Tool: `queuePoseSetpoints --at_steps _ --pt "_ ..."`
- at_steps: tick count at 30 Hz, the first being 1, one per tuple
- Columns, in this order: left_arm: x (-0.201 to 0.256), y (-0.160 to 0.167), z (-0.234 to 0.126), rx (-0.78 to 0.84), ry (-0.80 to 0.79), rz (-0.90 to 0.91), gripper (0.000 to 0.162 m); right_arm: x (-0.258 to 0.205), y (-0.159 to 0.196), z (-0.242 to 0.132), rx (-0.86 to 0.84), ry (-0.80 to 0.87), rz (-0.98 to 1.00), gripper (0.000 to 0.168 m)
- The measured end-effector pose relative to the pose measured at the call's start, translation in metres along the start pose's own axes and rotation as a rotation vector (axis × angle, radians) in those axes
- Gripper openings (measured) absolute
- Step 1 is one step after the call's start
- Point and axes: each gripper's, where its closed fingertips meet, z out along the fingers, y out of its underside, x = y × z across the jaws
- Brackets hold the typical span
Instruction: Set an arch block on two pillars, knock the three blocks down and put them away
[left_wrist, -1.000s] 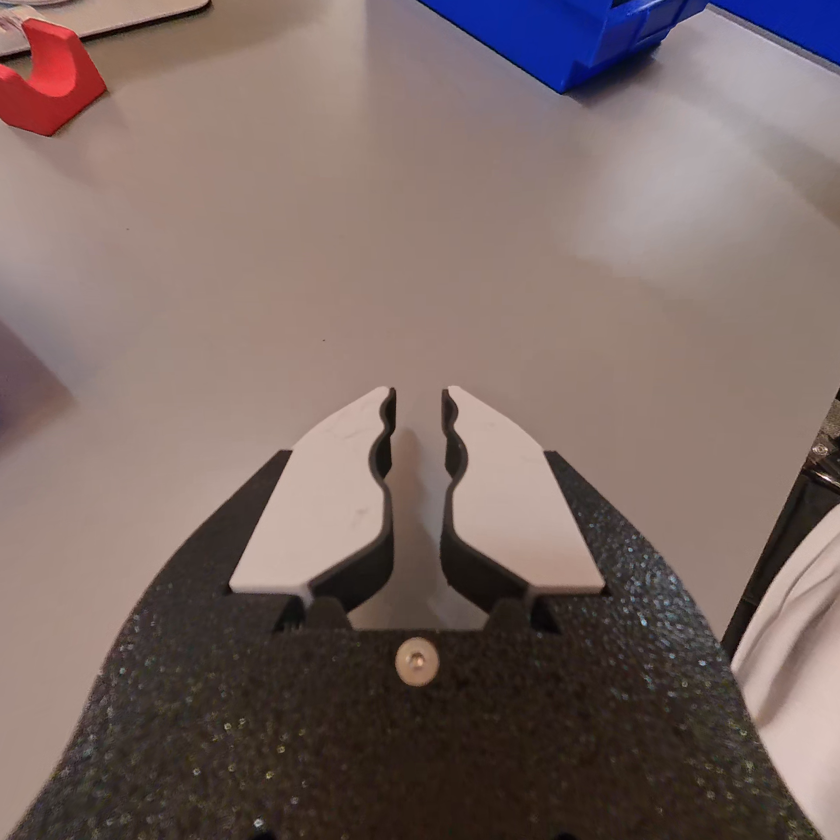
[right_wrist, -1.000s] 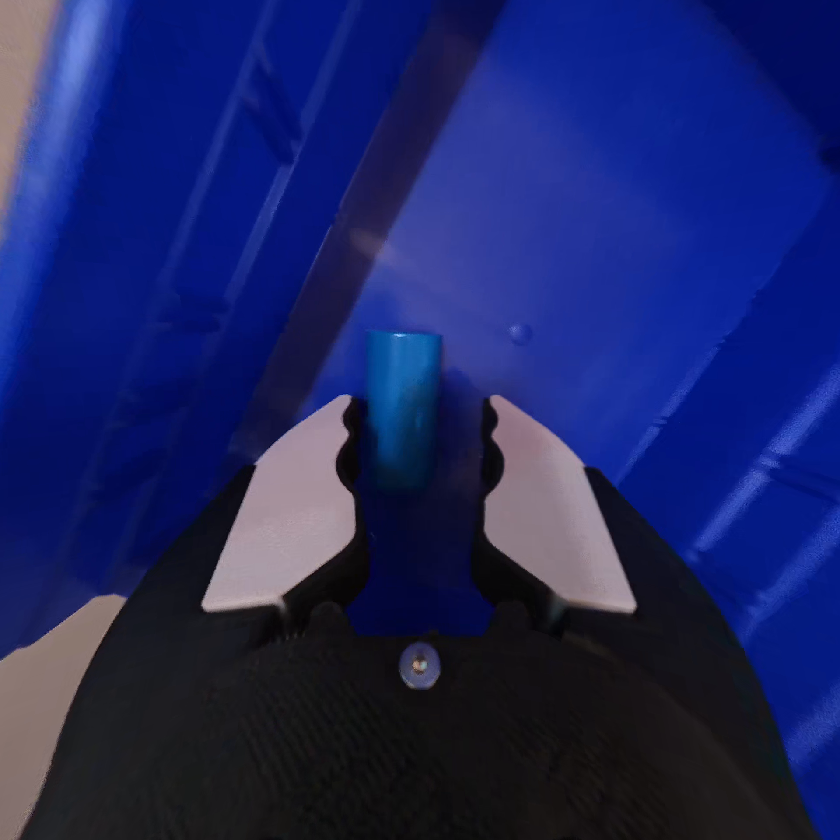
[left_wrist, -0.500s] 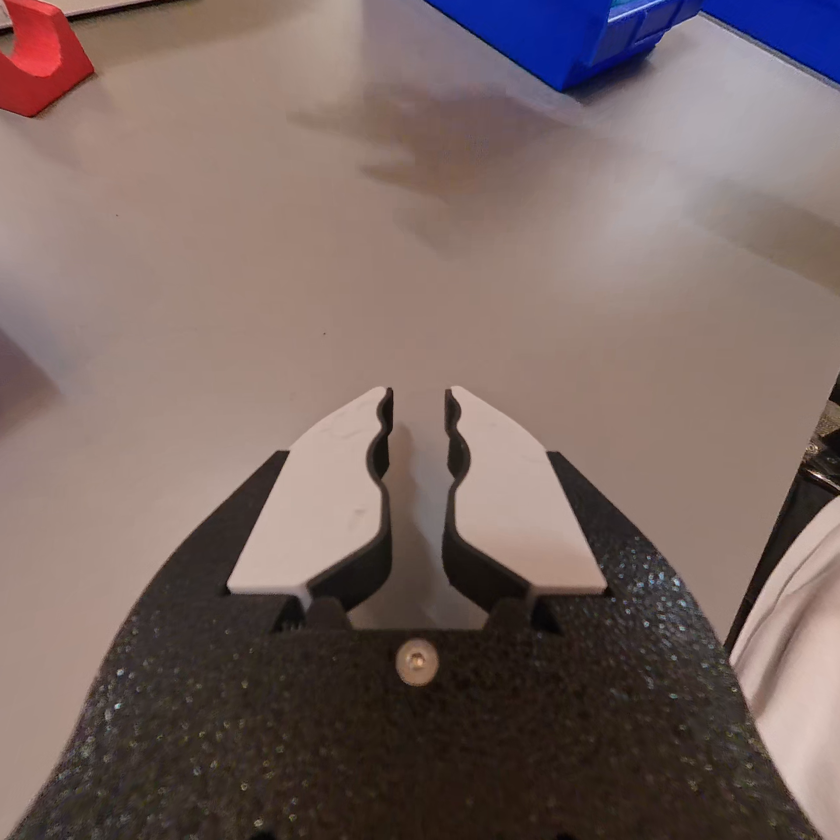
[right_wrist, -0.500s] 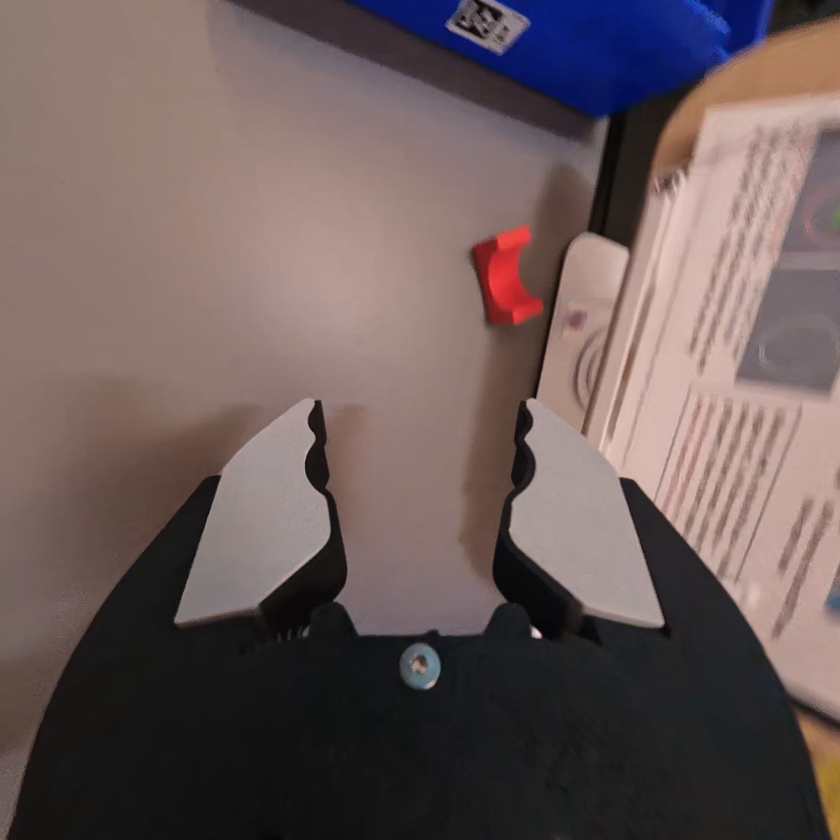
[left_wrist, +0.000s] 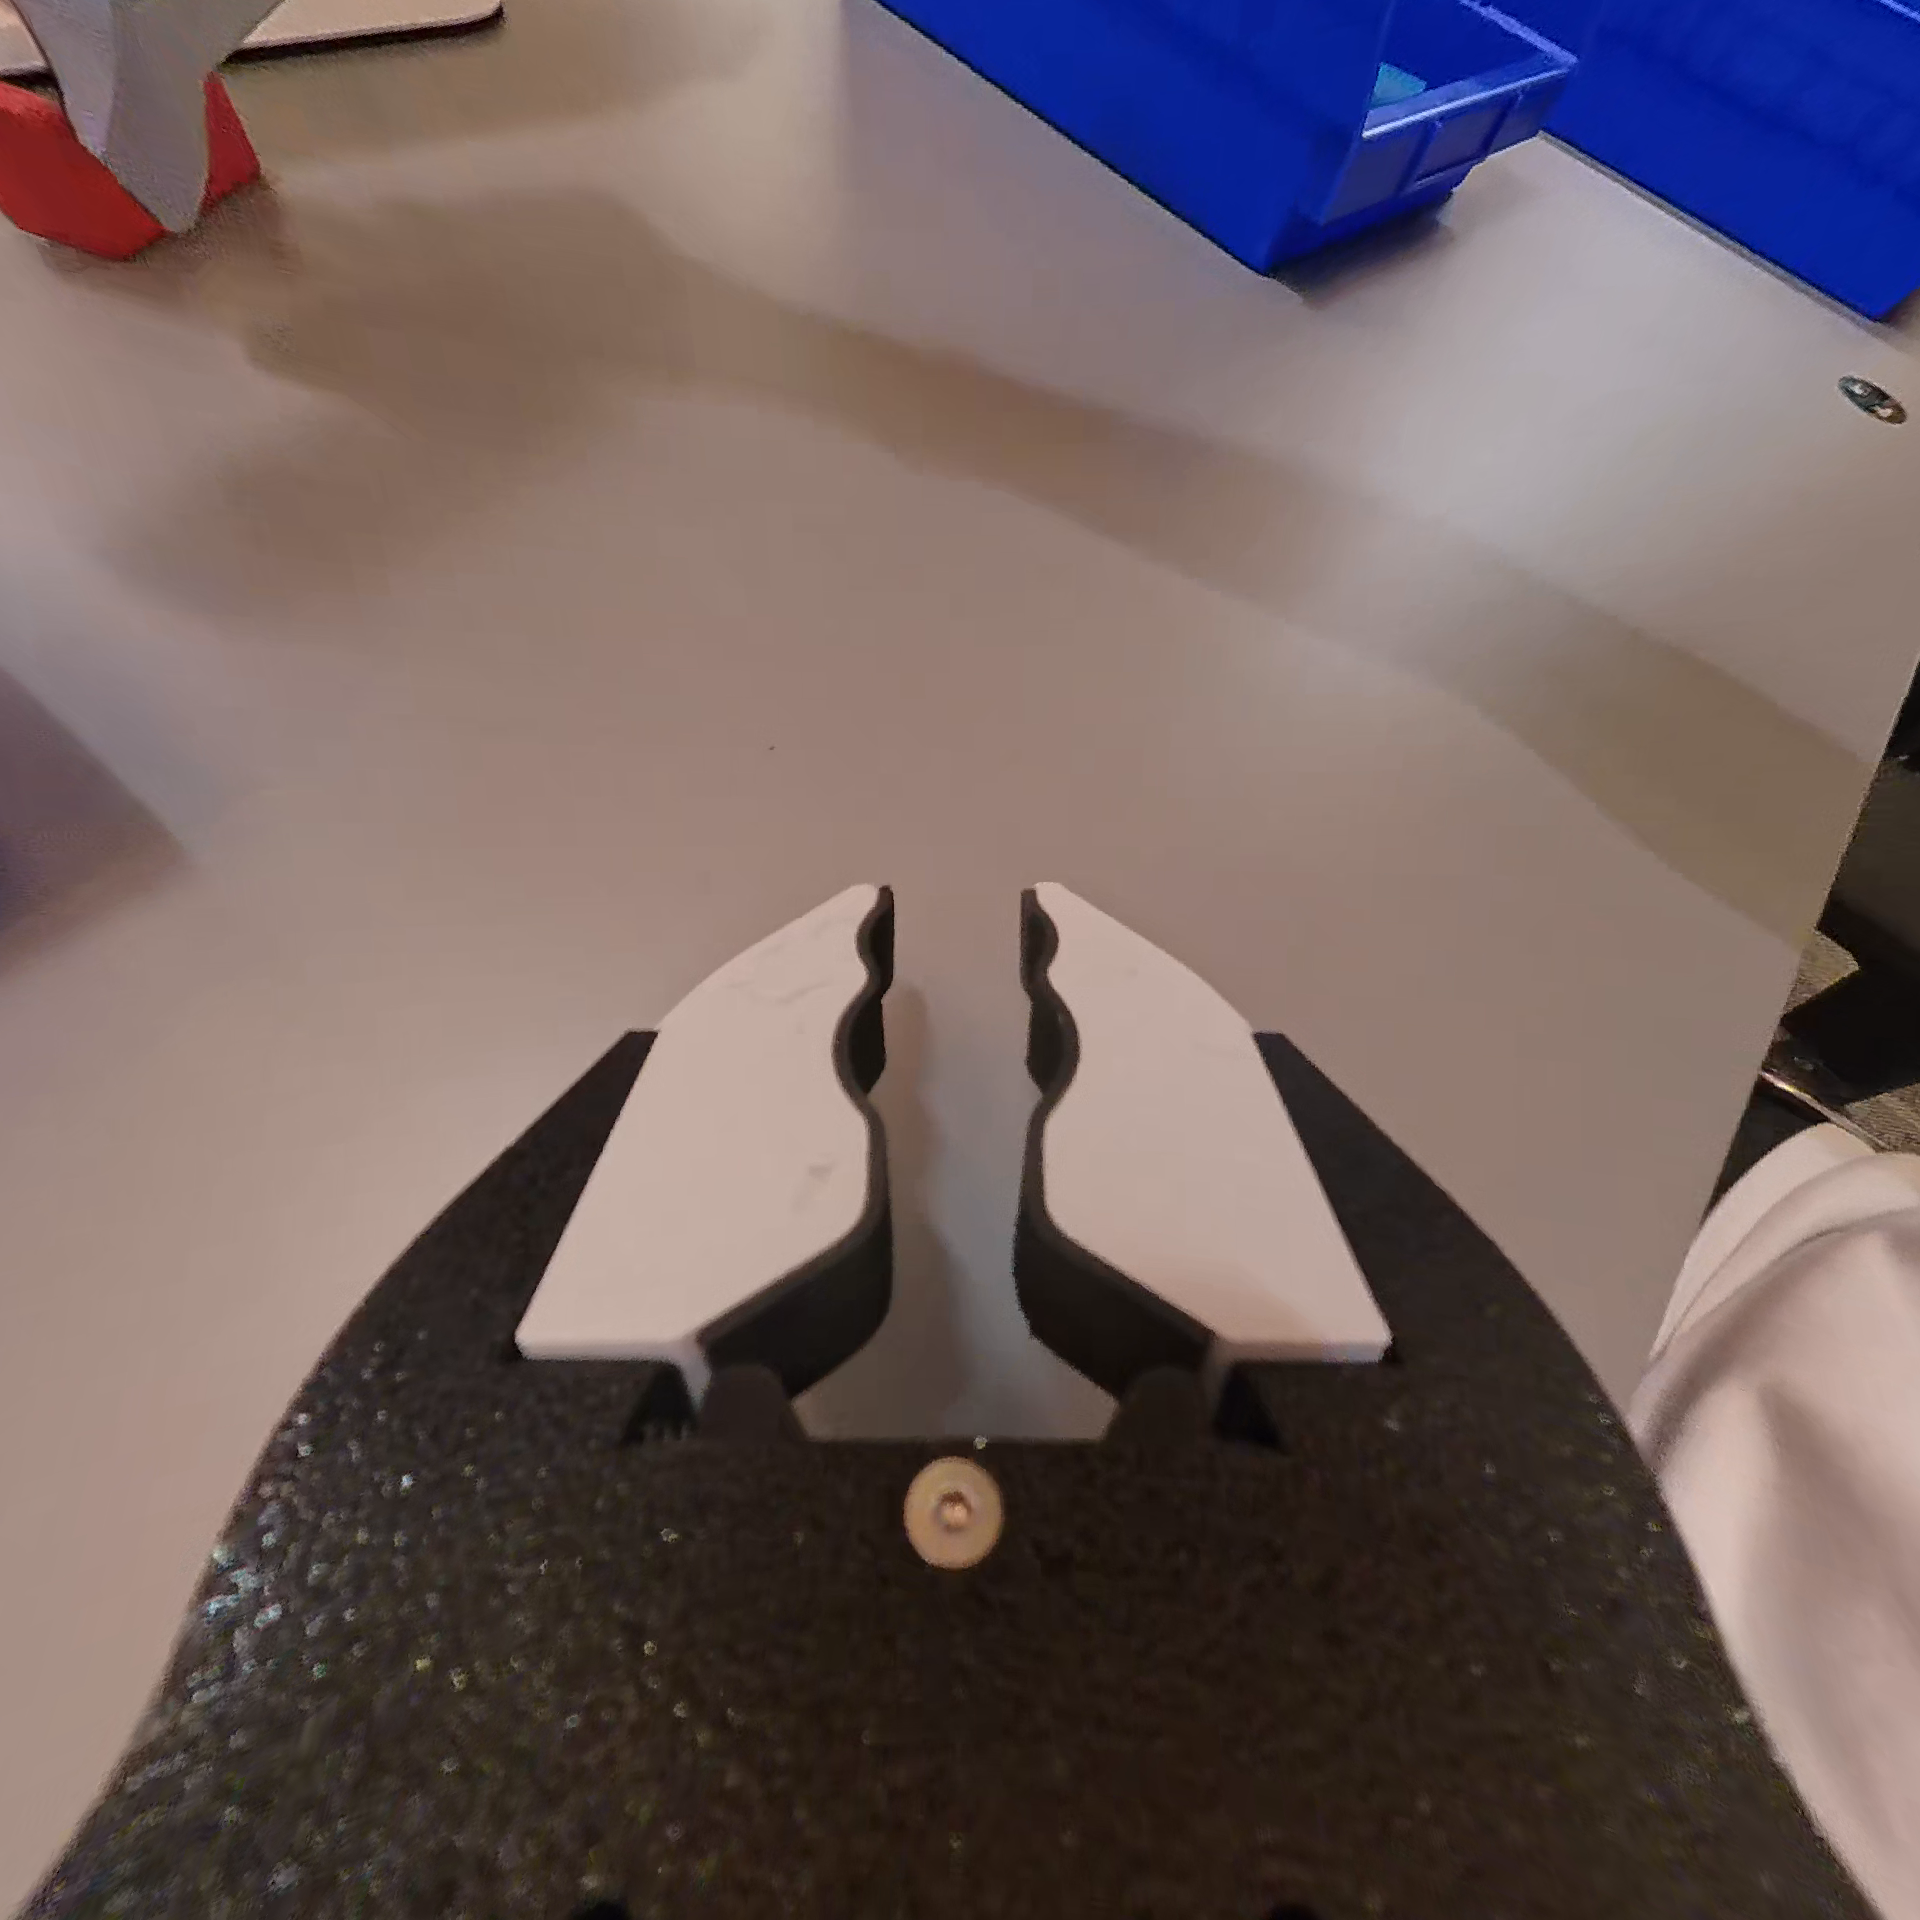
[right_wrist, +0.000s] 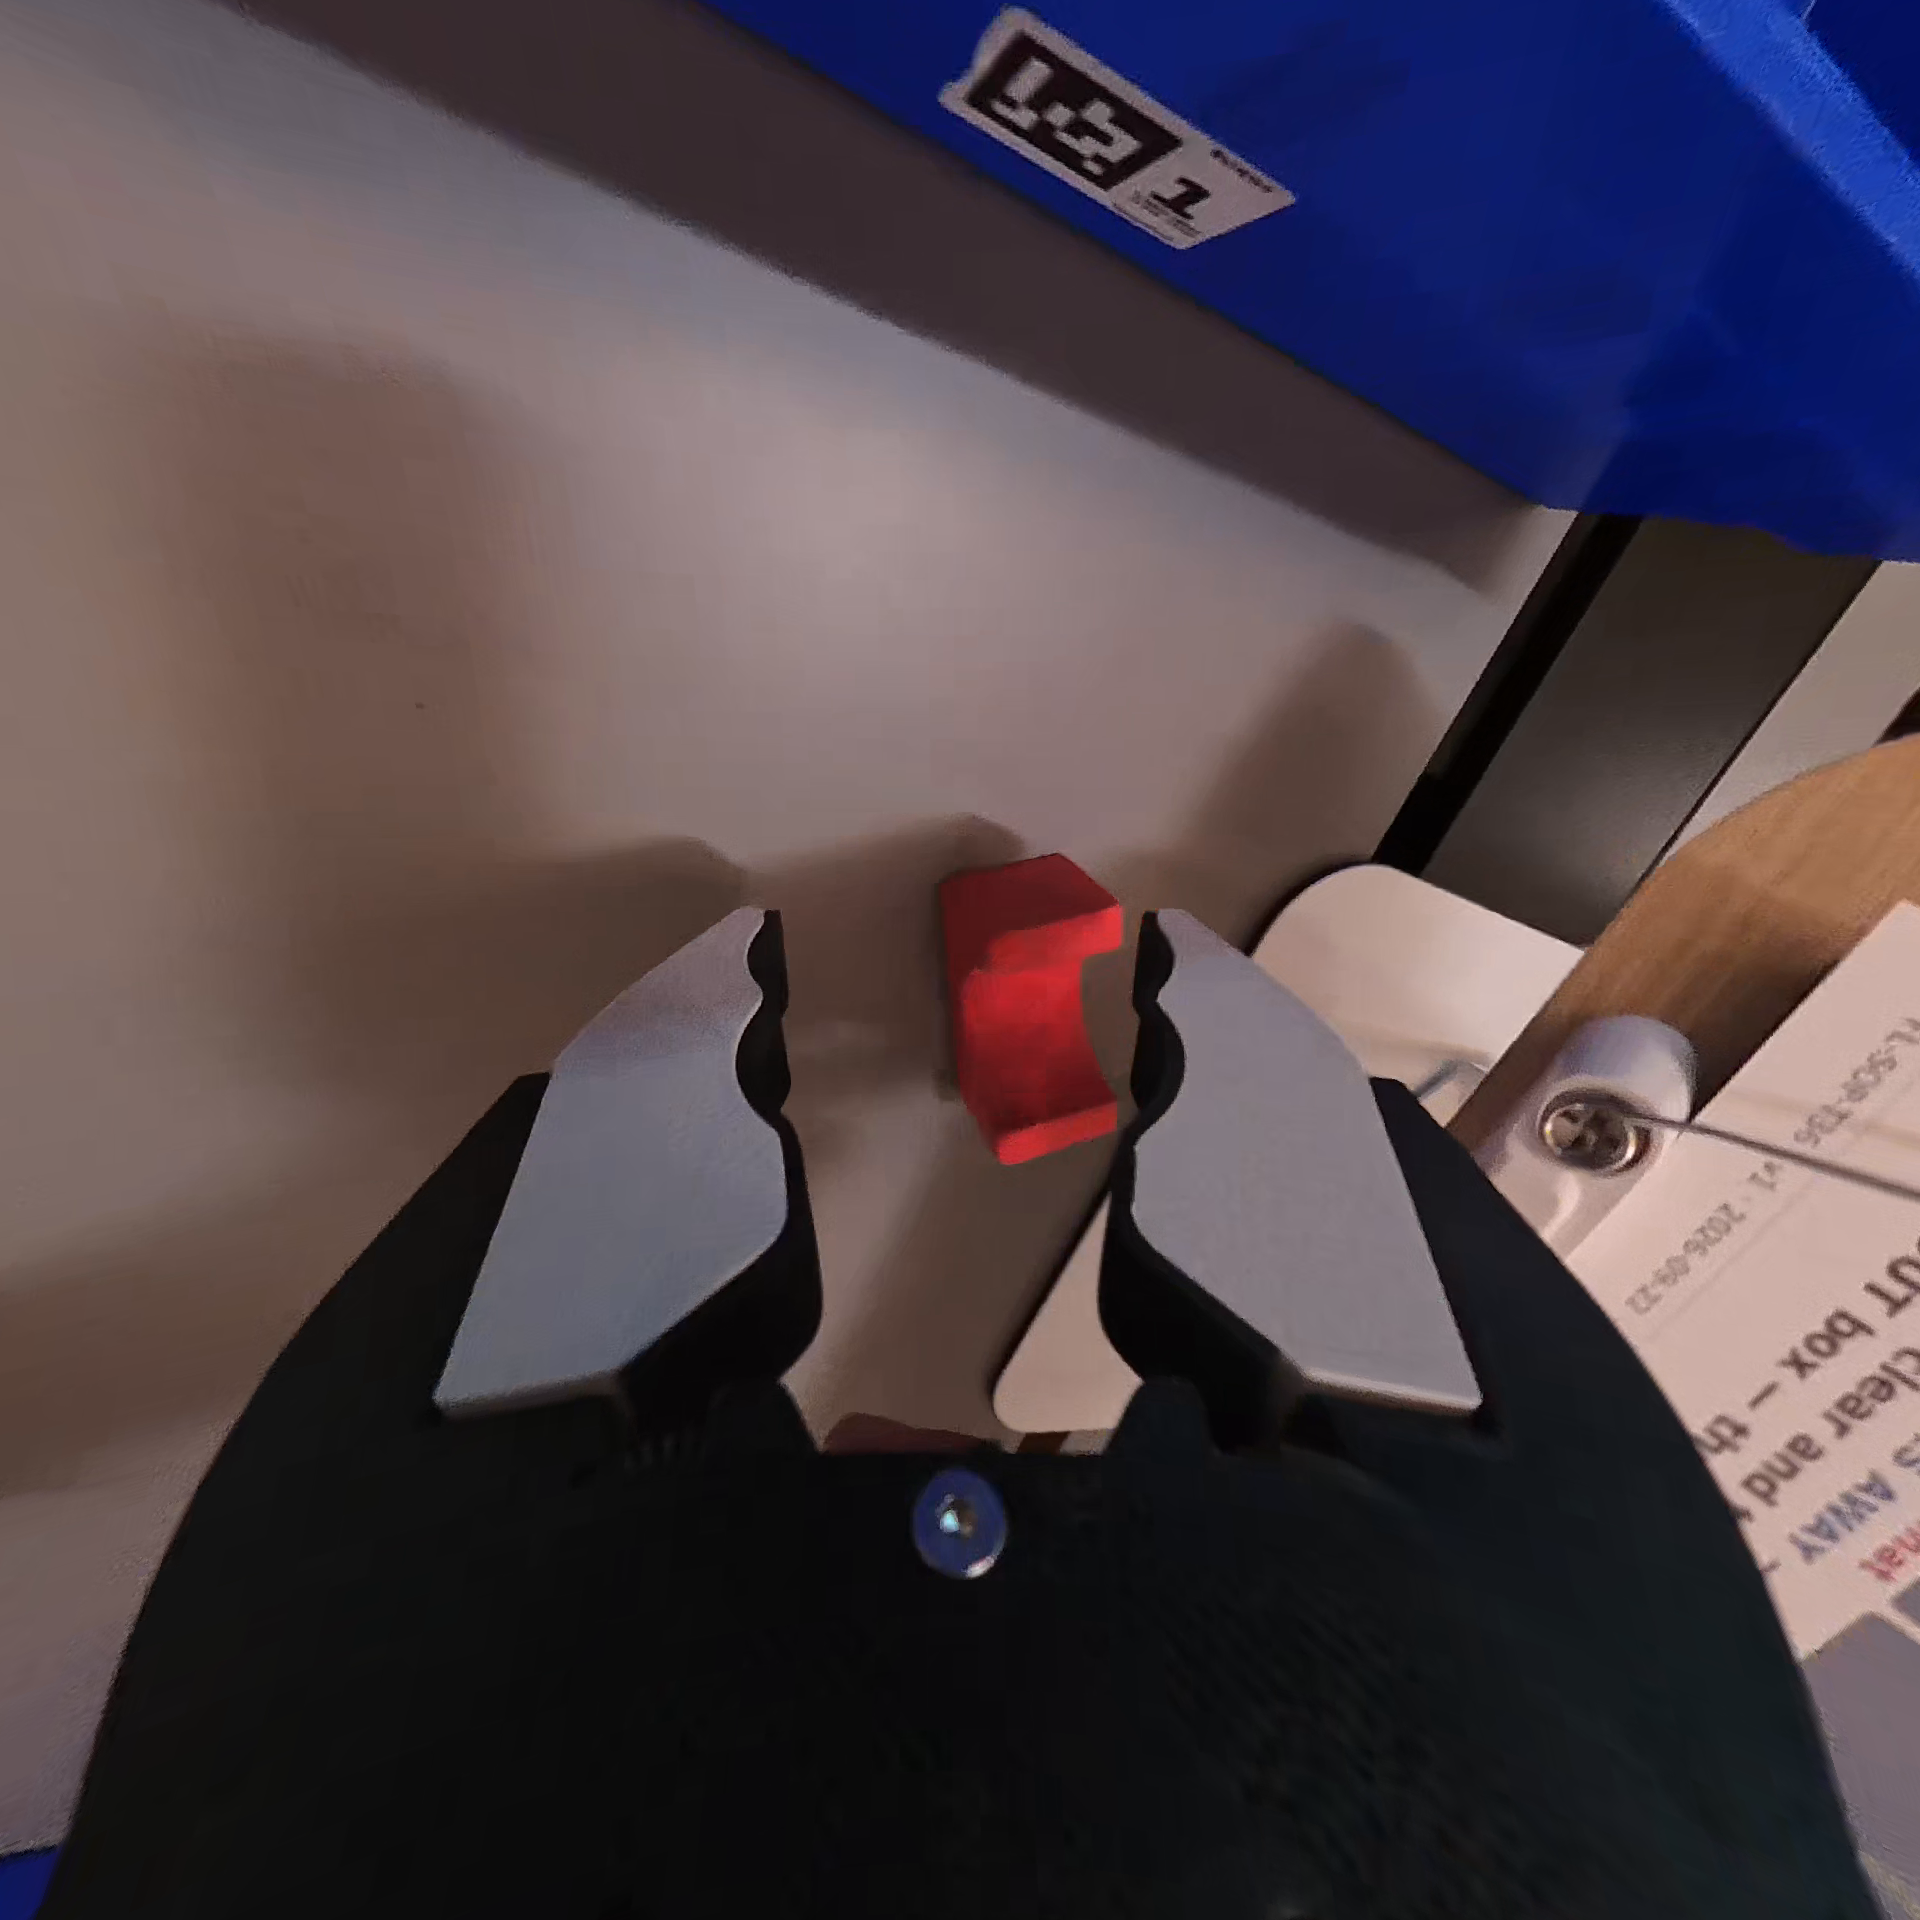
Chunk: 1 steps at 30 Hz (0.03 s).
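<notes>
Jaws of the right gripper stood apart around the untouched red curved plastic block on the grey table, while the left gripper, slightly parted, held nothing.

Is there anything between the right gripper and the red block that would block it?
Nothing visible does. The red block lies on the grey table between the open jaws of the right gripper, close to the right one.

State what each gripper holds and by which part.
Nothing is held. Left gripper is empty; right gripper is open astride the red block, not clamping it.
</notes>
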Motion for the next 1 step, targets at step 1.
queuePoseSetpoints --at_steps 1 --pt "-0.0007 -0.0001 -0.0003 0.002 0.004 -0.005 0.023 0.0015 0.0013 0.003 -0.024 -0.005 -0.007 0.065"
